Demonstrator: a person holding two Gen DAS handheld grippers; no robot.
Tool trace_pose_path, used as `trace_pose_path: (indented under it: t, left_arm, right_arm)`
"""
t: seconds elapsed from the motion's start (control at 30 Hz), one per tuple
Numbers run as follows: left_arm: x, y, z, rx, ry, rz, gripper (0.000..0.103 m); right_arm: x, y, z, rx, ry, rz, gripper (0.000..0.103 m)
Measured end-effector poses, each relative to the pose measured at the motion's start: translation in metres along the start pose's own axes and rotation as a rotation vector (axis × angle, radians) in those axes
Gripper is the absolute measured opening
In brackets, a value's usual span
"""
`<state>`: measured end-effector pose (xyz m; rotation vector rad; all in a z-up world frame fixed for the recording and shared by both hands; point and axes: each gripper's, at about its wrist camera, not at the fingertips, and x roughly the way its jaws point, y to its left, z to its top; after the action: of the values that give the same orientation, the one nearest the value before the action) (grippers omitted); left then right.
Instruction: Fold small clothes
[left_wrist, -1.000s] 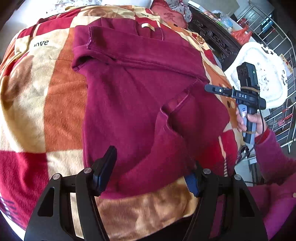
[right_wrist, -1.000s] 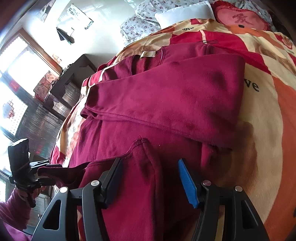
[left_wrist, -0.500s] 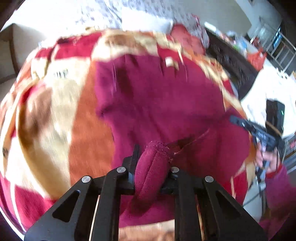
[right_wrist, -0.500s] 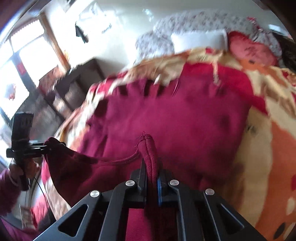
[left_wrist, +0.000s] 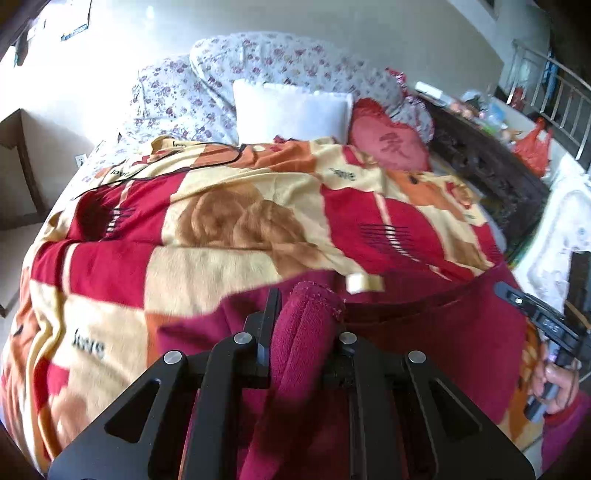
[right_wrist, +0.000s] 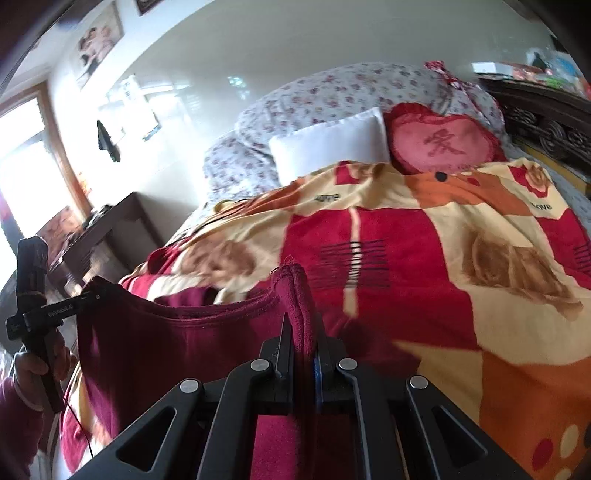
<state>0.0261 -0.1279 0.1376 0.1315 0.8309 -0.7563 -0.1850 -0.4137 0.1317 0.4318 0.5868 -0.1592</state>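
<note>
The maroon sweater (left_wrist: 424, 332), a second ago lying flat across the patchwork blanket (left_wrist: 207, 273), is now lifted by its hem off the near end of the bed, stretched between the two grippers. The left gripper (left_wrist: 303, 325) and right gripper (right_wrist: 301, 332), wide open before, are each clamped tight on a bunched fold of the sweater. Beyond lie a floral quilt (left_wrist: 295, 70), white pillow (left_wrist: 291, 110), red heart cushion (right_wrist: 443, 142) and pale wall.

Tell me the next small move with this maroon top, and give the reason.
Probably carry both corners forward and lay the hem toward the collar. The left gripper and right gripper each pinch the maroon top, its hem raised between them above the blanket.
</note>
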Motion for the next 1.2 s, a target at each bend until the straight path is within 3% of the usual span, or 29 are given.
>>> trace_pose_path:
  t: [0.1,0.27,0.33,0.43,0.53,0.7,0.77,0.93,1.2]
  left_arm:
    - [0.032,0.010,0.002,-0.027,0.026,0.039,0.013]
    - [0.063,0.038,0.000,-0.157,0.104,0.007,0.015]
    - [0.057,0.042,0.001,-0.185,0.085,0.001,0.030]
    - [0.039,0.049,0.009,-0.209,0.041,0.013,0.049]
    - [0.019,0.051,0.009,-0.221,0.011,-0.012,0.049]
    - [0.004,0.037,-0.009,-0.151,0.014,0.026,0.052]
    - [0.009,0.030,-0.016,-0.121,0.036,0.058,0.052]
    - [0.026,0.024,-0.026,-0.104,0.047,0.113,0.052]
    - [0.059,0.028,-0.030,-0.100,0.083,0.183,0.052]
  right_arm:
    - [0.019,-0.012,0.004,0.019,0.010,-0.016,0.007]
    - [0.056,-0.026,0.001,0.036,0.081,-0.066,0.009]
    - [0.052,-0.031,0.006,0.041,0.070,-0.082,0.027]
    - [0.036,-0.032,0.012,0.054,0.033,-0.073,0.034]
    - [0.019,-0.019,0.012,0.031,0.036,-0.040,0.034]
    - [0.007,0.010,-0.003,-0.074,0.055,-0.053,0.034]
    - [0.011,0.017,-0.008,-0.082,0.075,-0.013,0.034]
    - [0.033,0.024,-0.009,-0.099,0.090,-0.009,0.034]
    - [0.075,0.009,-0.005,-0.073,0.121,-0.046,0.034]
